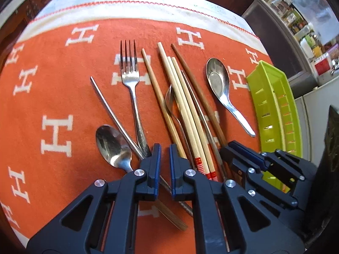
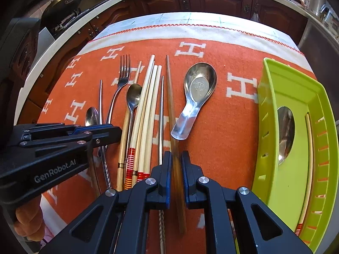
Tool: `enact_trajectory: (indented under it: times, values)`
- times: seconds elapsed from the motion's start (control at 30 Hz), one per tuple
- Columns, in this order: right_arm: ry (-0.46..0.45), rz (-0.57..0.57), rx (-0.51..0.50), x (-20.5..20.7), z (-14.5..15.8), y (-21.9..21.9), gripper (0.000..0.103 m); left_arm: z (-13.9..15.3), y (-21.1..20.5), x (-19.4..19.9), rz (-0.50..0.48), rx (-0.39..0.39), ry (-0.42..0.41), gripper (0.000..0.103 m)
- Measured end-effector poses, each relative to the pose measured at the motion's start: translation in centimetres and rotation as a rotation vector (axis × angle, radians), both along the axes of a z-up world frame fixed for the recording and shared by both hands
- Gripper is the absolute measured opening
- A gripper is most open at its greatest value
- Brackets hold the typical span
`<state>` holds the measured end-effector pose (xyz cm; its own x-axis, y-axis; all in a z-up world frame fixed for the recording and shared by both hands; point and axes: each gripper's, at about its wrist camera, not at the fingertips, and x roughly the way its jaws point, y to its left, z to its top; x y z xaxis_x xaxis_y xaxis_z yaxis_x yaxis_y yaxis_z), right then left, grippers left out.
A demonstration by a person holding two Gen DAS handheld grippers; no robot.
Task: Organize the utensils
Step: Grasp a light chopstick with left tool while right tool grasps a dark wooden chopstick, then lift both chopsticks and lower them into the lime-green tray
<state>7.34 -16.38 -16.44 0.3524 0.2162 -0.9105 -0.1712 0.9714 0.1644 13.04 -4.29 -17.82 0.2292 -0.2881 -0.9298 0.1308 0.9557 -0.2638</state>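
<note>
Utensils lie in a row on the orange cloth (image 1: 53,80): a fork (image 1: 129,78), a steel chopstick (image 1: 110,110), a teaspoon (image 1: 112,146), pale wooden chopsticks (image 1: 180,97), a dark brown chopstick (image 2: 171,105) and a short steel soup spoon (image 2: 197,91). A green tray (image 2: 292,127) at the right holds a spoon (image 2: 285,131) and one pale chopstick (image 2: 309,148). My right gripper (image 2: 176,160) straddles the dark brown chopstick, jaws slightly apart, the chopstick blurred between them. My left gripper (image 1: 165,154) is open and empty above the handles, jaws a narrow gap apart.
The cloth has white H letters and a white border with red stitching (image 2: 190,29) at the far edge. Dark wooden cabinets (image 2: 211,0) stand beyond the table. Shelves with jars and boxes (image 1: 307,31) are at the right.
</note>
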Motion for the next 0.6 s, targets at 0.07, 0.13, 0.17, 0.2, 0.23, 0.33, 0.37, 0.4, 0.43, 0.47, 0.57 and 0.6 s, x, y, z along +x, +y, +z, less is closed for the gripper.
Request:
enact_trajectory:
  times: [0.07,0.13,0.17,0.2,0.23,0.33,0.37,0.4,0.43,0.47,0.57,0.6]
  values:
    - [0.006,-0.006,0.019,0.0,0.0,-0.3,0.010,-0.1,0.6,0.2,0.026,-0.039,0.021,0.011]
    - [0.008,-0.010,0.035,0.0,0.0,-0.5,0.010,0.0,1.1,0.1,0.045,-0.063,0.026,0.014]
    - [0.008,-0.013,0.042,-0.1,-0.1,-0.6,0.010,0.1,1.1,0.1,0.051,-0.063,0.020,0.016]
    - [0.009,-0.014,0.044,0.0,-0.1,-0.6,0.010,0.2,1.1,0.1,0.056,-0.059,0.012,0.017]
    - [0.009,-0.013,0.046,0.0,0.0,-0.7,0.010,0.3,1.2,0.0,0.058,-0.057,0.005,0.020]
    - [0.009,-0.012,0.047,0.0,-0.1,-0.7,0.010,0.4,0.6,0.1,0.046,-0.039,0.000,0.021]
    - [0.009,-0.014,0.048,0.0,-0.1,-0.7,0.010,0.3,0.4,0.2,0.040,-0.033,-0.002,0.021]
    - [0.009,-0.015,0.050,0.0,-0.1,-0.7,0.010,0.2,0.2,0.3,0.036,-0.025,-0.001,0.021]
    - [0.010,-0.015,0.051,0.0,-0.1,-0.7,0.010,0.2,-0.1,0.3,0.035,-0.016,-0.002,0.021]
    - [0.010,-0.016,0.052,-0.1,-0.1,-0.7,0.010,0.1,-0.2,0.3,0.036,-0.007,-0.004,0.021]
    - [0.010,-0.014,0.054,0.0,-0.1,-0.7,0.010,0.1,-0.1,0.3,0.038,-0.006,-0.010,0.020]
    - [0.010,-0.016,0.054,0.0,-0.1,-0.7,0.010,0.1,0.0,0.3,0.038,-0.005,-0.013,0.019]
